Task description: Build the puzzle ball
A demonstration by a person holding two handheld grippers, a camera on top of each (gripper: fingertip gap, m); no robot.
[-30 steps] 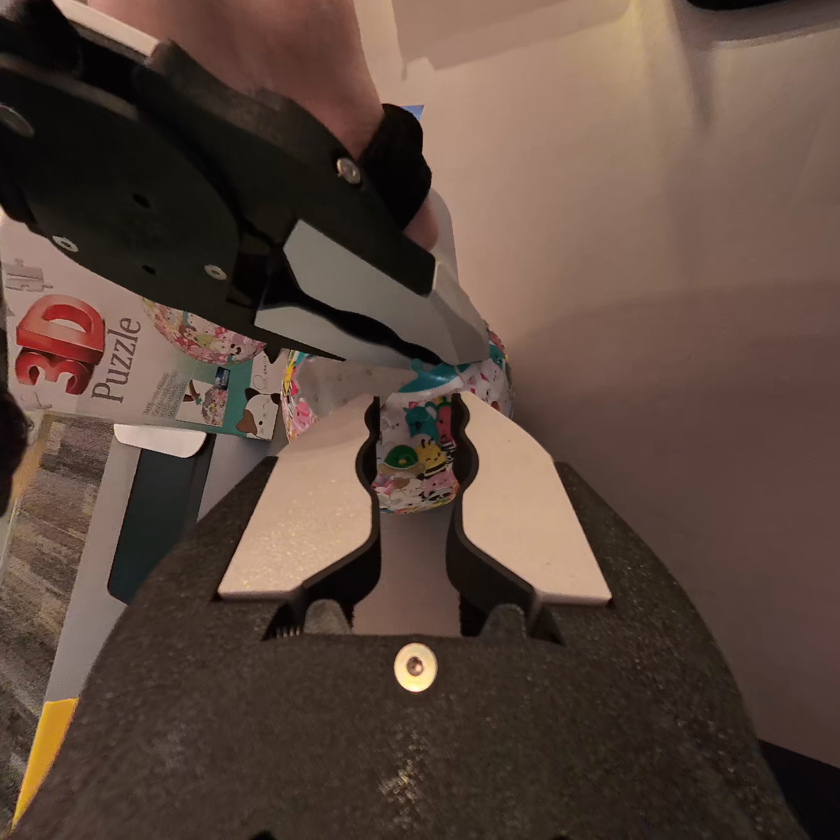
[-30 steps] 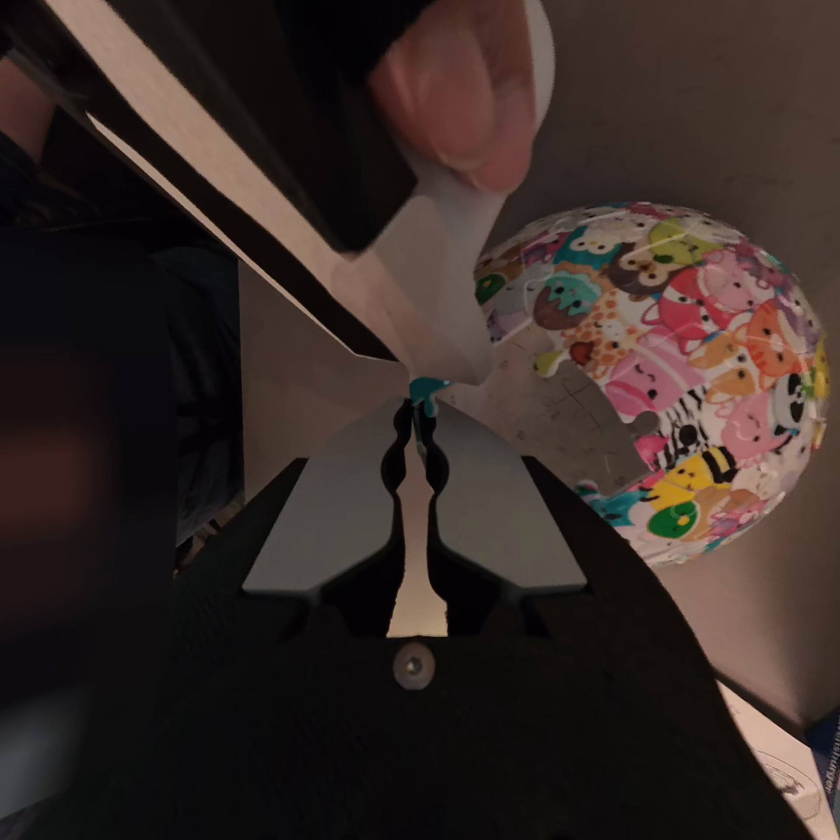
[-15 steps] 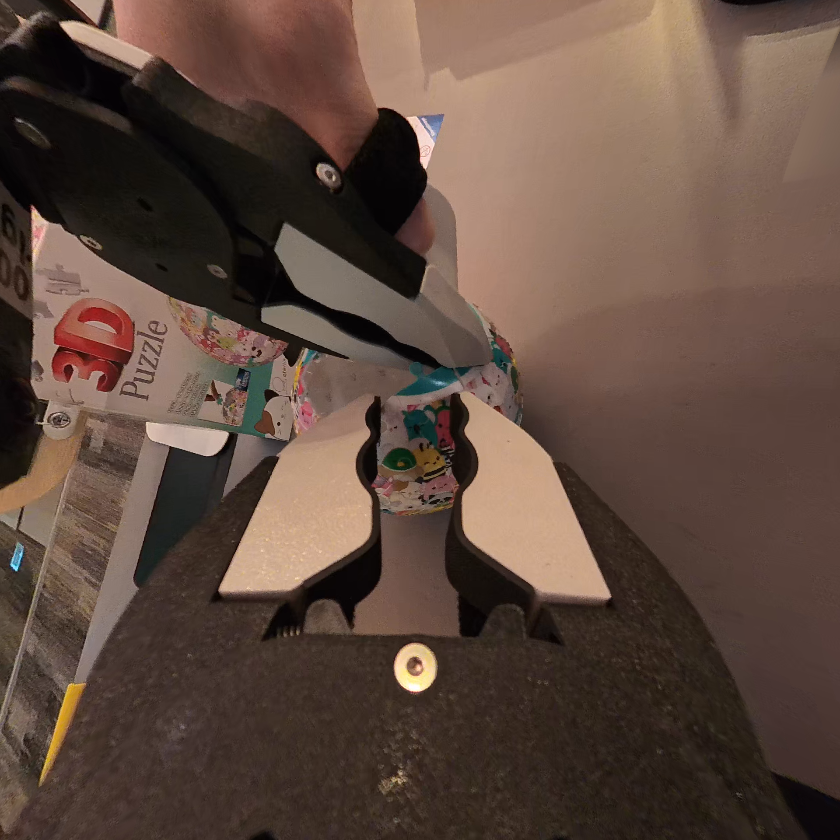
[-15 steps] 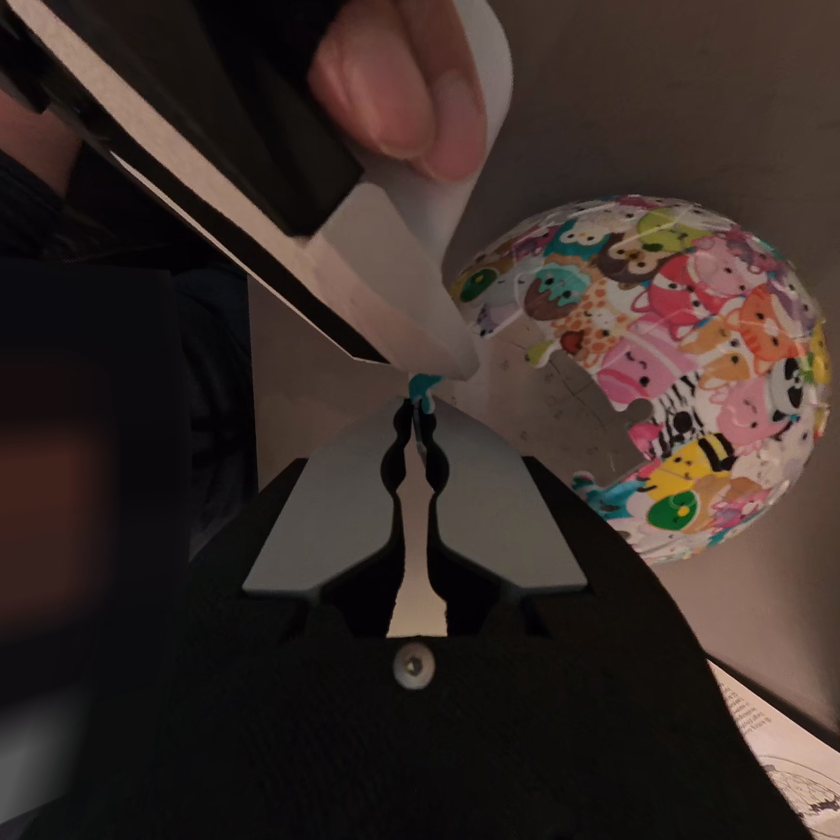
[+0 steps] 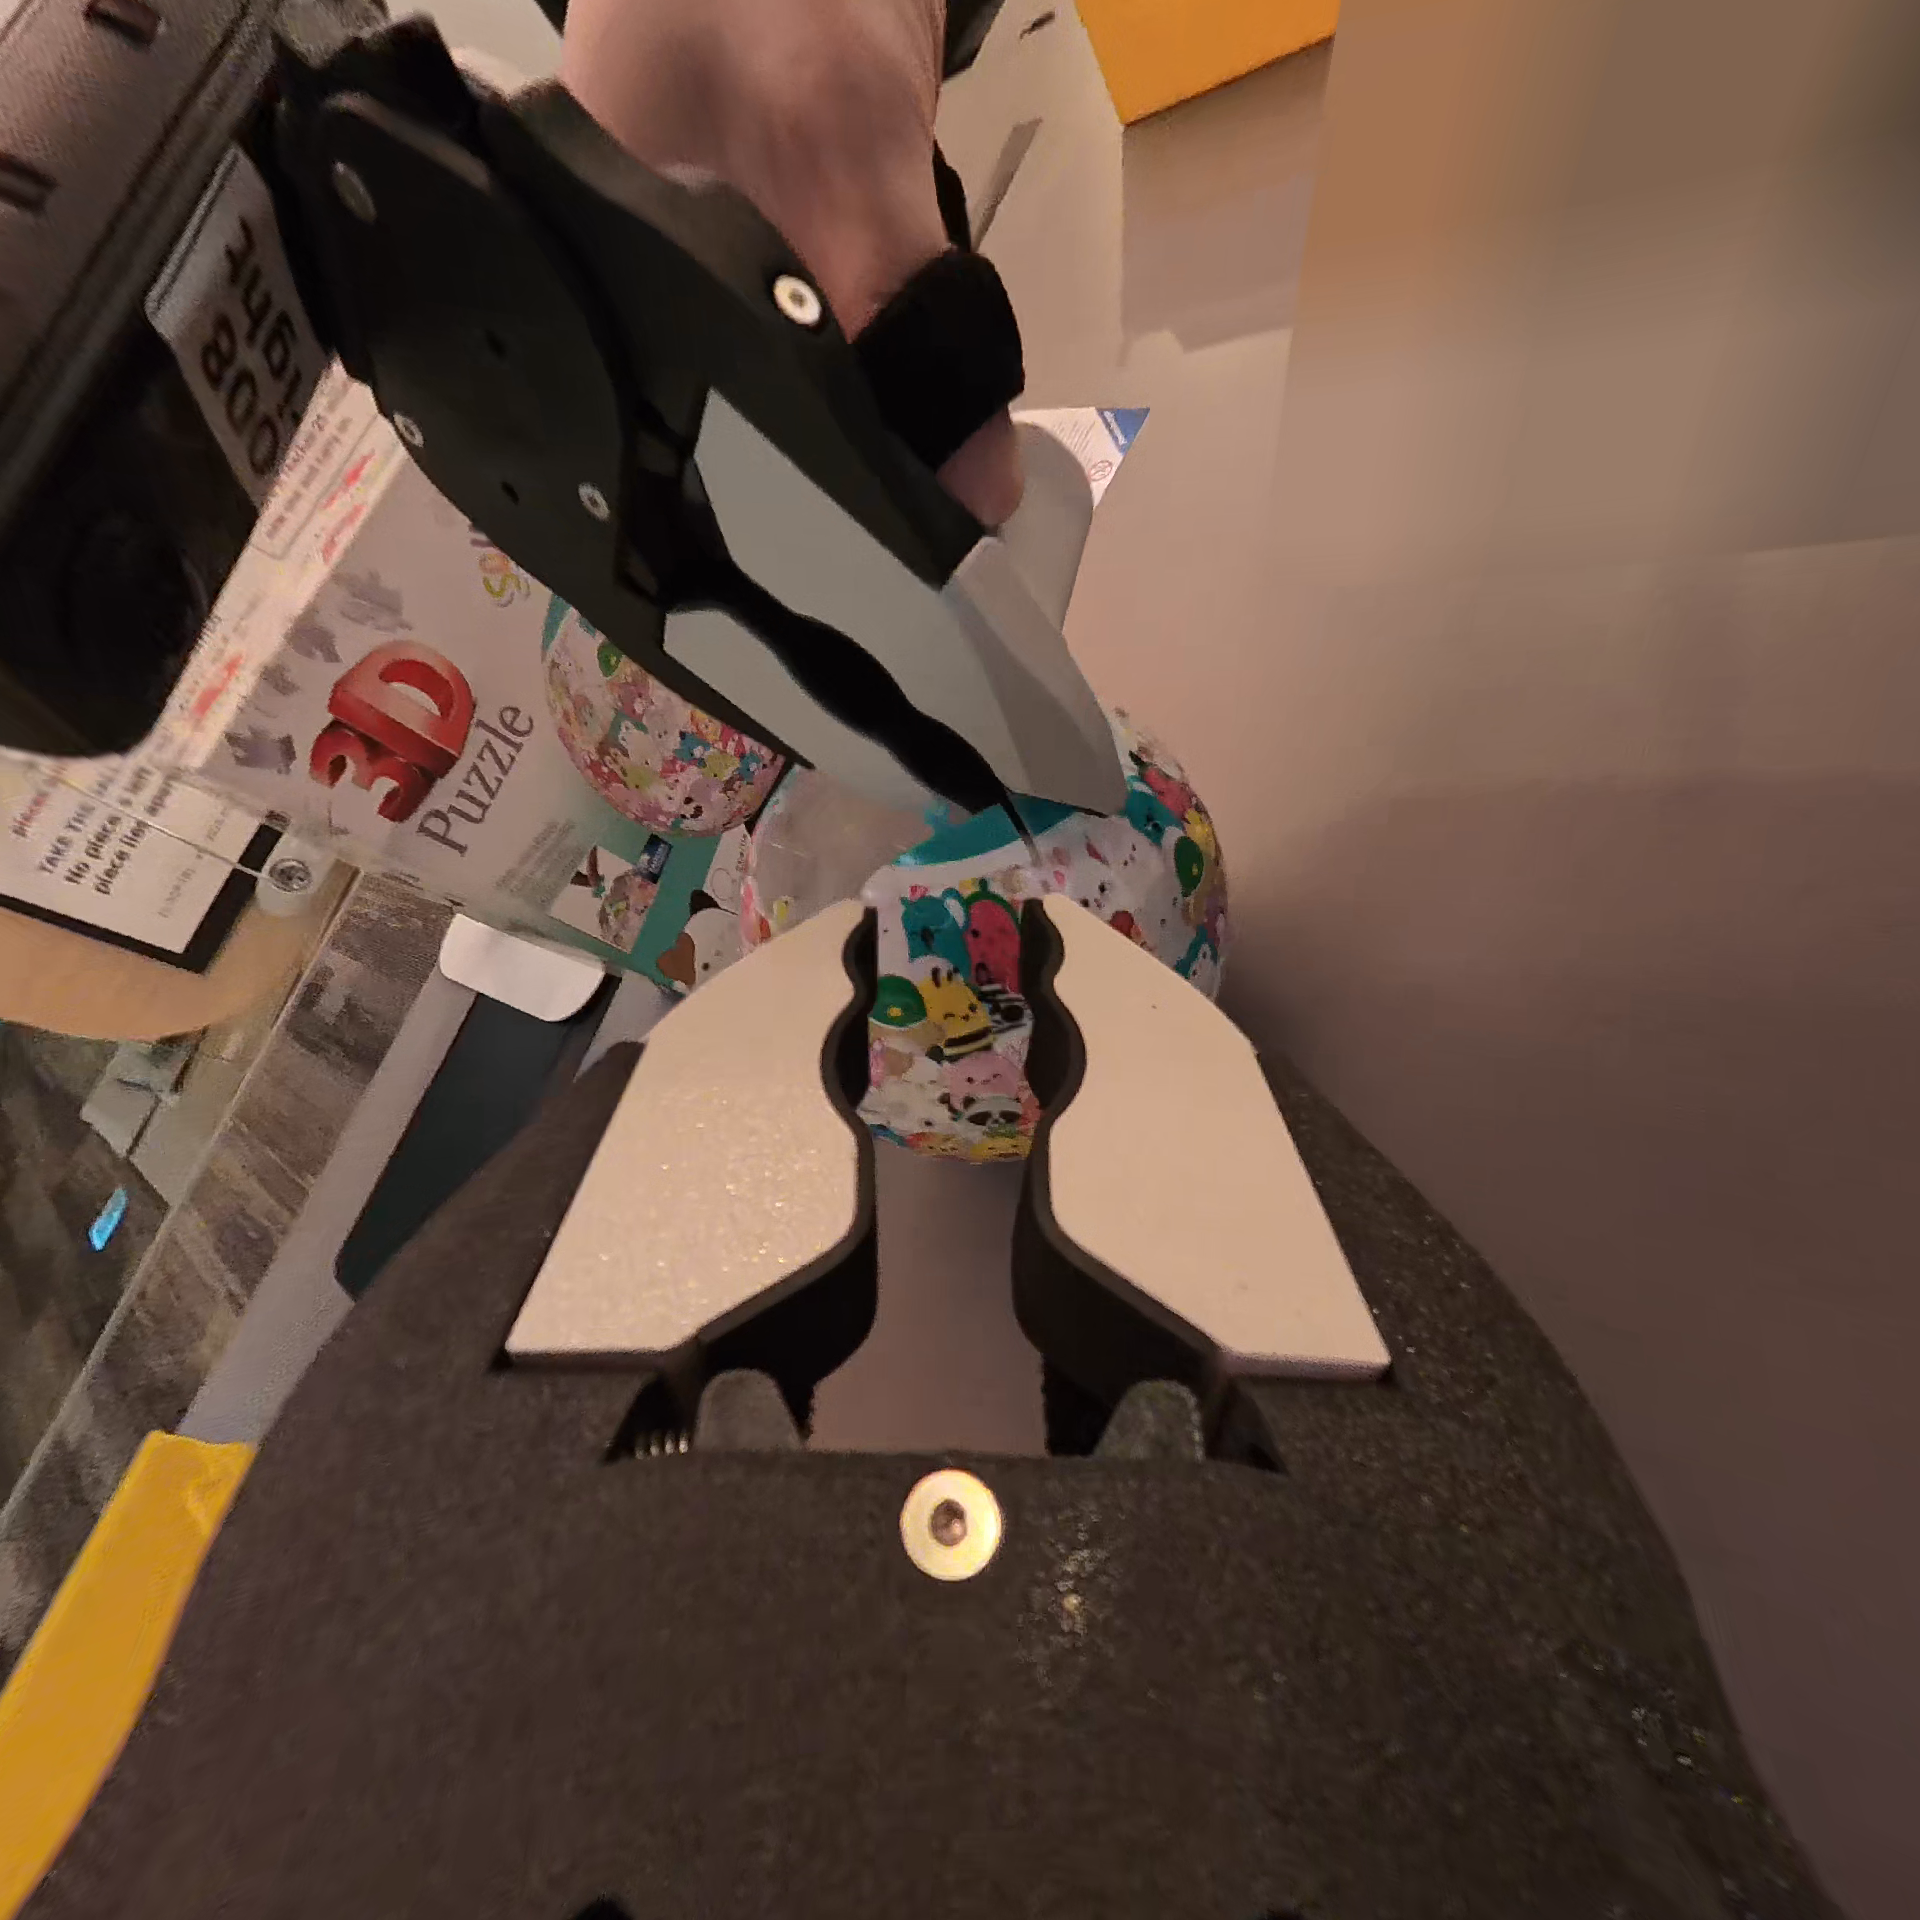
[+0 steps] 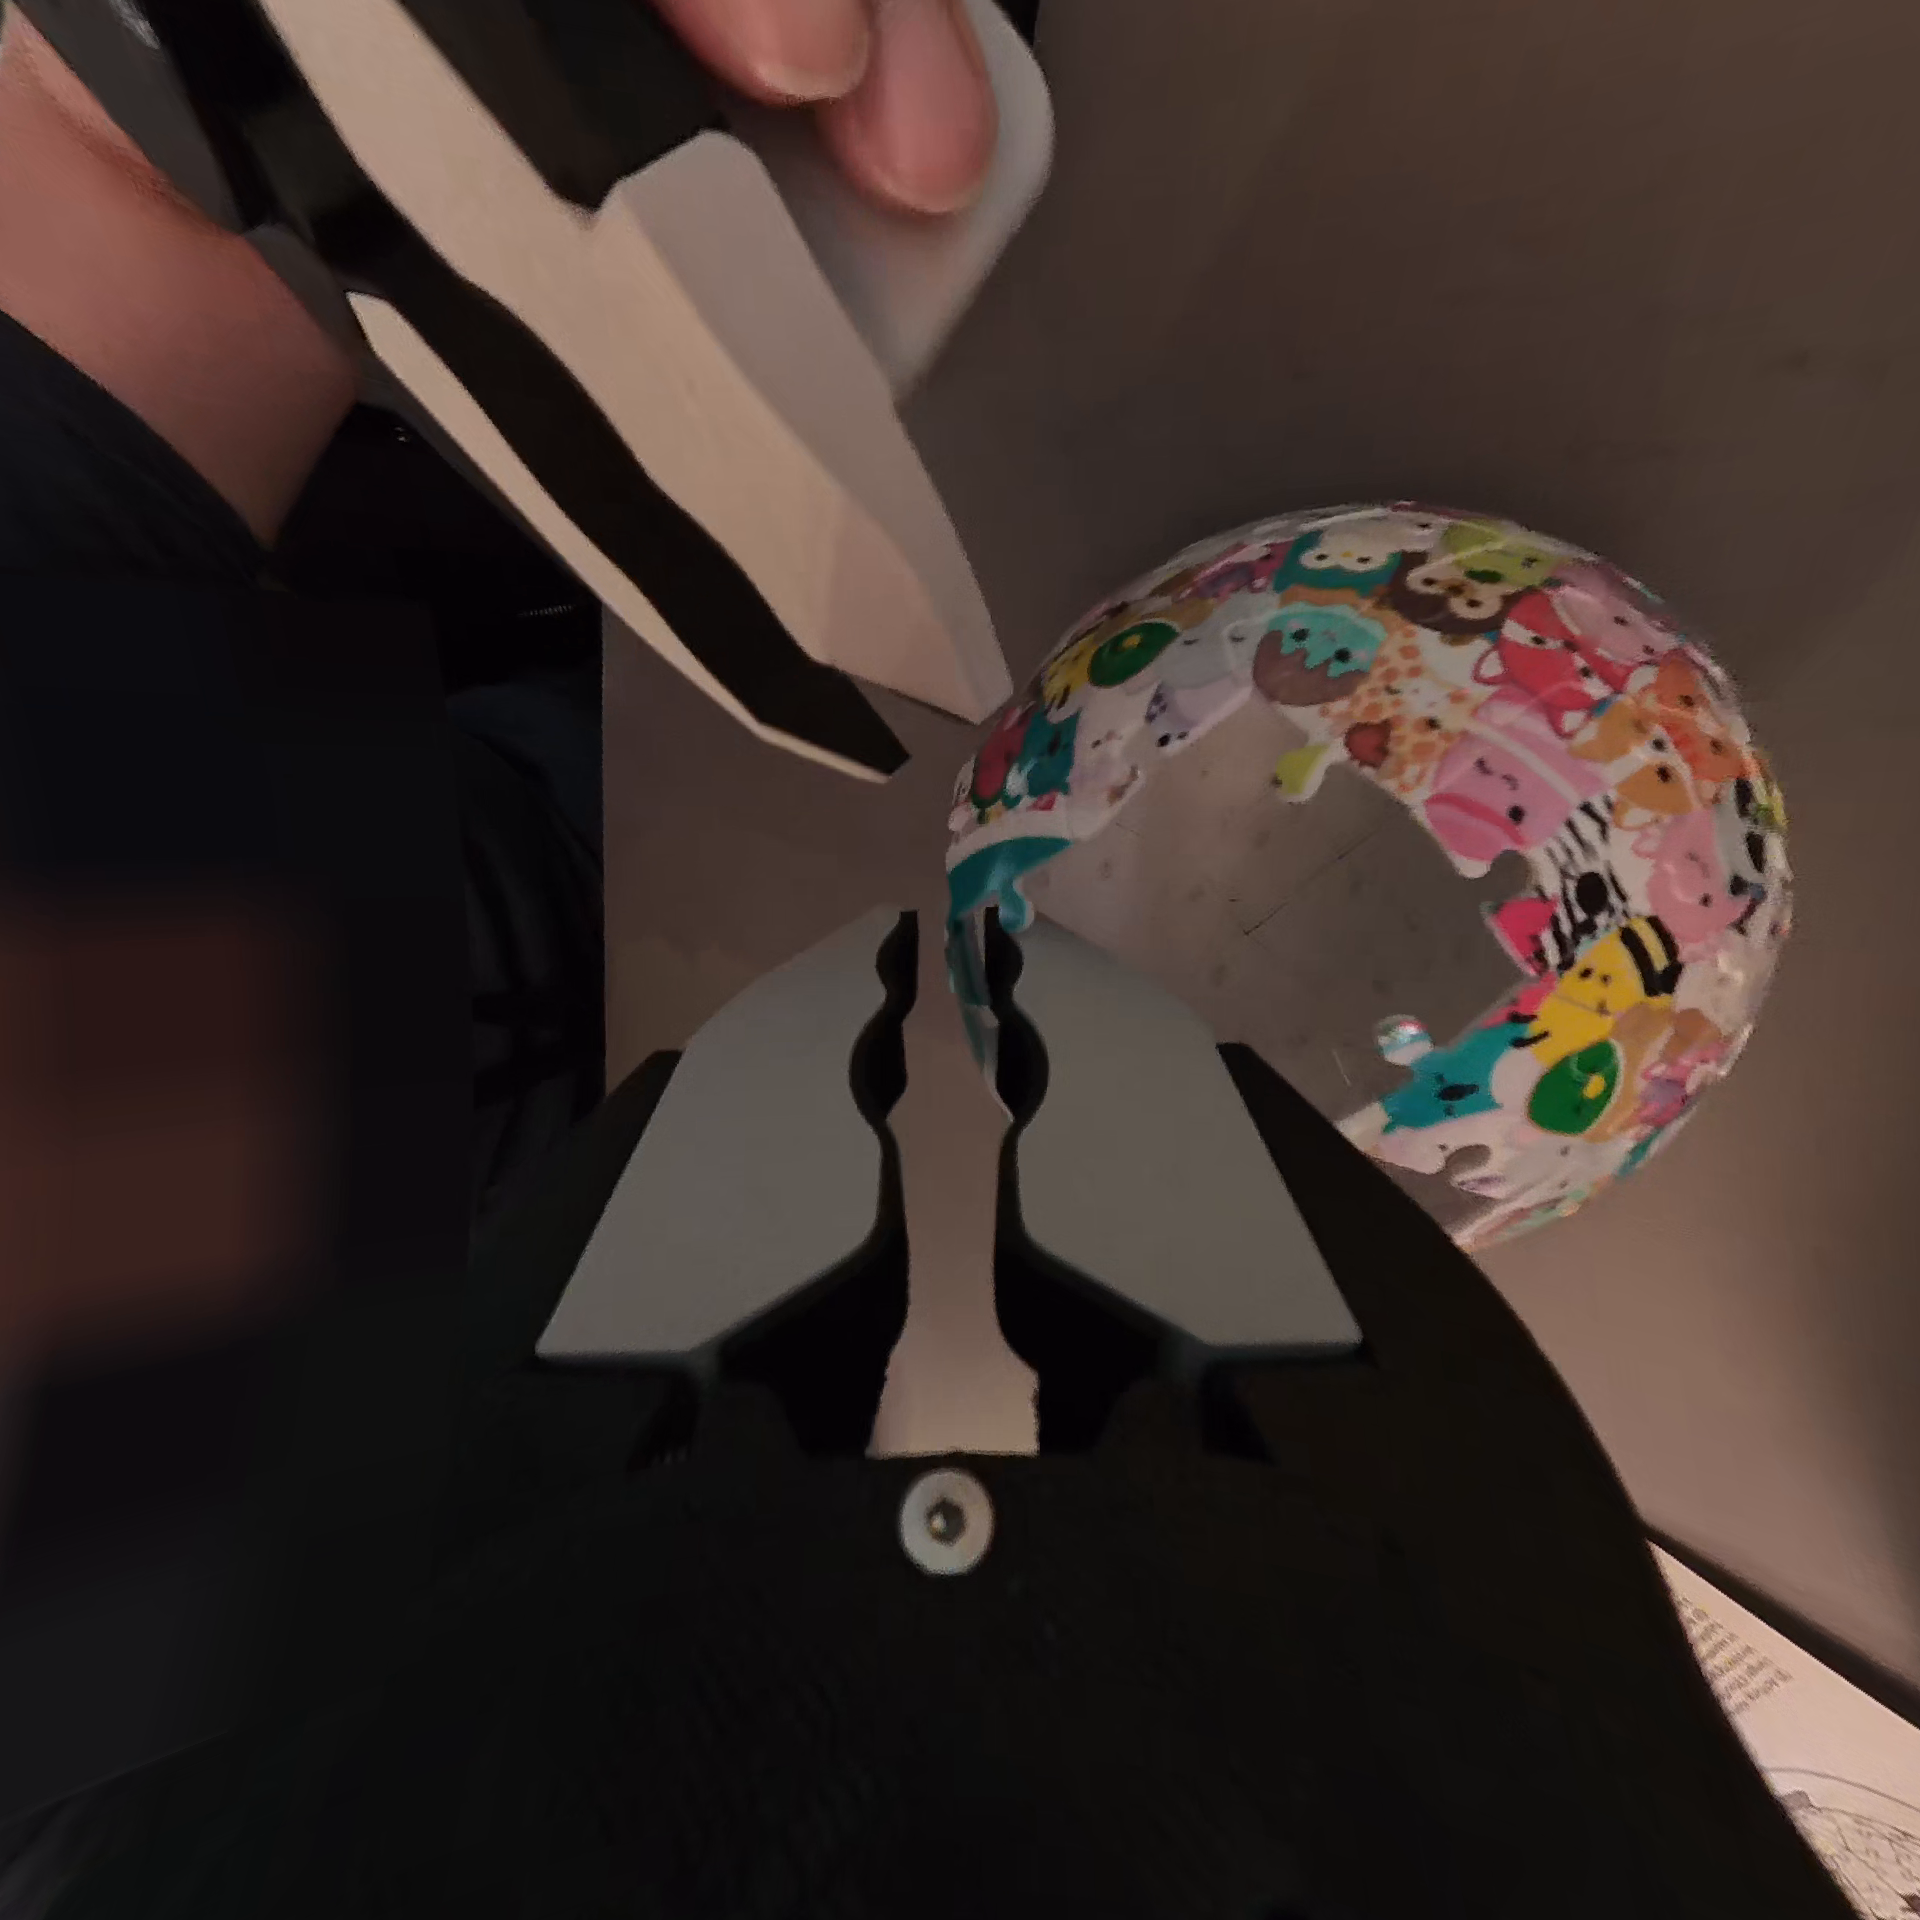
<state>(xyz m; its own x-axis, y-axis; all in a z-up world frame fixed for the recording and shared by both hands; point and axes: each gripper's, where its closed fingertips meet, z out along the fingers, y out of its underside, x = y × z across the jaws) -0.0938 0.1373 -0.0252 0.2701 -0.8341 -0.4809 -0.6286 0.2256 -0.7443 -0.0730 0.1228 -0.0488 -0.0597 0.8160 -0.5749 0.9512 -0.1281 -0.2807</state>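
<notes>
Two grippers at the ball [image 6: 1403, 862], frame centre-right. Right gripper [image 6: 951, 935] pinches a teal piece [image 6: 971, 966] at the ball's gap edge. Left gripper [image 5: 948, 920] parted, ball beyond. Box [image 5: 436, 748] upper left.

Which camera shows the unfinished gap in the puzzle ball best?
The right wrist view: the puzzle ball turns its wide bare opening toward it. The left wrist view shows only the ball's patterned side, partly behind both grippers.

Plain pale table [image 5: 1558, 727], smooth and matte. Resting on it: partly built puzzle ball [image 5: 1132, 883], with puzzle box [image 5: 436, 748] standing just behind at left. Printed paper sheet [image 6: 1787, 1756] lying flat near the edge.
</notes>
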